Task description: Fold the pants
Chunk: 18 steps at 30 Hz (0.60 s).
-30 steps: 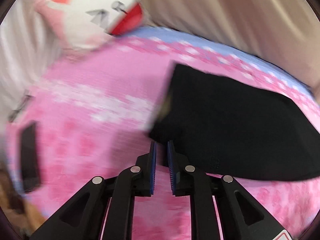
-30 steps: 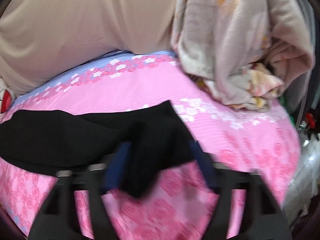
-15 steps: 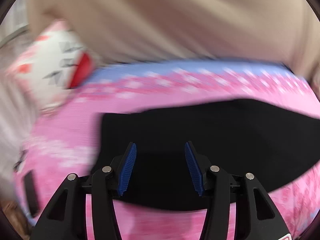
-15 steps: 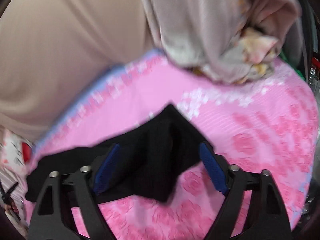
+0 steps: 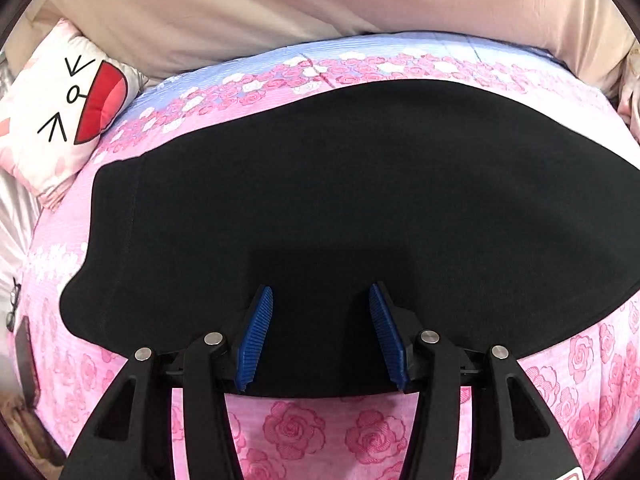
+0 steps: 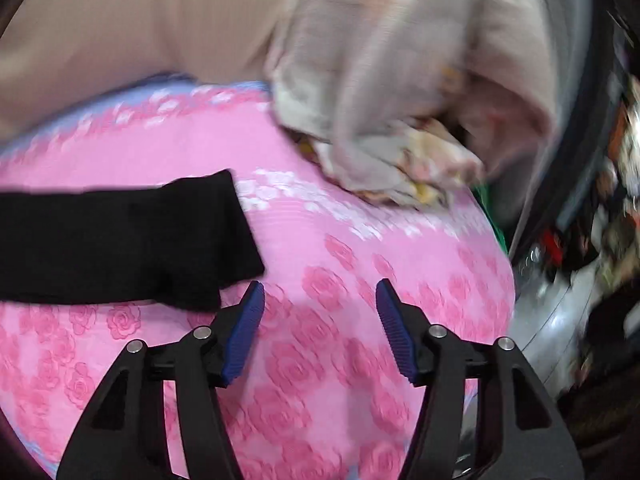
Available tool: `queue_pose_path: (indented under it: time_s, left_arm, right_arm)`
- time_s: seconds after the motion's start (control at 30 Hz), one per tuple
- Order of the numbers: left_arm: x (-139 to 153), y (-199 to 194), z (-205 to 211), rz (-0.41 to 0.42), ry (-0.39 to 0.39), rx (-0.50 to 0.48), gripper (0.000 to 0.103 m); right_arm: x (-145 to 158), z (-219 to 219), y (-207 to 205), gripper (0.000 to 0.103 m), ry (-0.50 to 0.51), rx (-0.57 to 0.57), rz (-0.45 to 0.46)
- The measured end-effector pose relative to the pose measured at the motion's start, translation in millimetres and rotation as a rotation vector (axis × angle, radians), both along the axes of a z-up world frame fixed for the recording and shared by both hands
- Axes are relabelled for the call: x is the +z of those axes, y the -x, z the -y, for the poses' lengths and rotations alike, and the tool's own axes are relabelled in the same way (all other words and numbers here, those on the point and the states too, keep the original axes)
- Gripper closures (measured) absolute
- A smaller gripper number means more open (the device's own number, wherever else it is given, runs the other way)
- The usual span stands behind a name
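Note:
The black pants (image 5: pixel 340 208) lie flat on the pink rose-patterned bed sheet (image 5: pixel 304 428), spread wide across the left wrist view. My left gripper (image 5: pixel 320 300) is open and empty, its blue pads (image 5: pixel 256 332) over the pants' near edge. In the right wrist view one end of the pants (image 6: pixel 120 240) lies at the left. My right gripper (image 6: pixel 320 292) is open and empty over bare sheet (image 6: pixel 360 264), just right of that end.
A white cartoon-face pillow (image 5: pixel 60 108) lies at the far left. A beige headboard or wall (image 5: pixel 320 0) runs behind the bed. A crumpled beige blanket (image 6: pixel 400 100) is piled at the far right. Clutter (image 6: pixel 600 200) sits past the bed's right edge.
The left gripper went from nearly shut to open and swung right, over the pants. The right gripper let the pants' end drop flat and moved right, off the cloth.

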<state>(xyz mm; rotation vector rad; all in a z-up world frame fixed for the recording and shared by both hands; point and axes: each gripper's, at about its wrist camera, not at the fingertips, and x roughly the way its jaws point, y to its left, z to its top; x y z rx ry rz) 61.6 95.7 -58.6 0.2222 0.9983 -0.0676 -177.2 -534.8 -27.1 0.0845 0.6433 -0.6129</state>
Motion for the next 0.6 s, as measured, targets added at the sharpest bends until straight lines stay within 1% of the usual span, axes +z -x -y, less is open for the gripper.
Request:
queue_pose_path:
  time_s: [0.03,0.07,0.13,0.2,0.23,0.27,0.3,0.33,0.37,0.4,0.47,0.5,0.53,0.57,0.6]
  left_arm:
    - [1,-2,2,-0.005,-0.012,-0.002,0.054]
    - [2,-4,4,-0.010,-0.018,0.002,0.054]
    - [6,-9,7,-0.016,-0.002,0.008,0.054]
    - [10,-10,10,-0.009,0.020,0.007,0.054]
    - [11,-11,13,-0.005,0.025,0.004,0.054]
    - [12,-10,18,0.002,0.025,-0.001,0.054]
    - [13,-10,21,0.005,0.027,-0.007,0.054]
    - [13,-10,24,0.004,0.030,-0.013,0.054]
    - [13,-9,26,0.002,0.033,-0.016,0.054]
    - [13,-9,26,0.001,0.032,-0.016,0.054]
    - [13,-8,25,0.001,0.023,-0.007,0.054]
    - [14,-6,23,0.000,0.022,-0.002,0.054]
    - [14,-5,20,-0.002,0.022,0.003,0.054]
    - [13,-4,17,-0.004,0.028,0.009,0.054]
    - [13,-3,15,-0.005,0.033,0.010,0.054]
  right_arm:
    - [6,0,4,0.046,-0.037,-0.003,0.048]
    - [12,0,2,0.046,-0.086,0.007,0.075]
    - [19,0,-15,0.045,-0.140,0.045,0.080]
    - [20,2,-32,0.036,-0.178,0.067,0.080]
    - [18,6,-47,0.025,-0.209,0.077,0.067]
    - [16,10,-59,0.020,-0.230,0.084,0.052]
    - [9,13,-77,0.021,-0.255,0.096,0.026]
    - [5,14,-89,0.054,-0.281,0.124,0.000]
    - [5,14,-100,0.096,-0.310,0.156,-0.020]
    - [21,3,-104,0.096,-0.271,0.190,0.022]
    - [59,-26,-89,0.096,-0.117,0.307,0.158]
    - [72,-36,-80,0.096,-0.055,0.333,0.199]
    - [80,-43,-69,0.096,0.019,0.333,0.215]
    - [75,-40,-65,0.092,0.071,0.306,0.181]
    - [63,-31,-63,0.090,0.108,0.266,0.122]
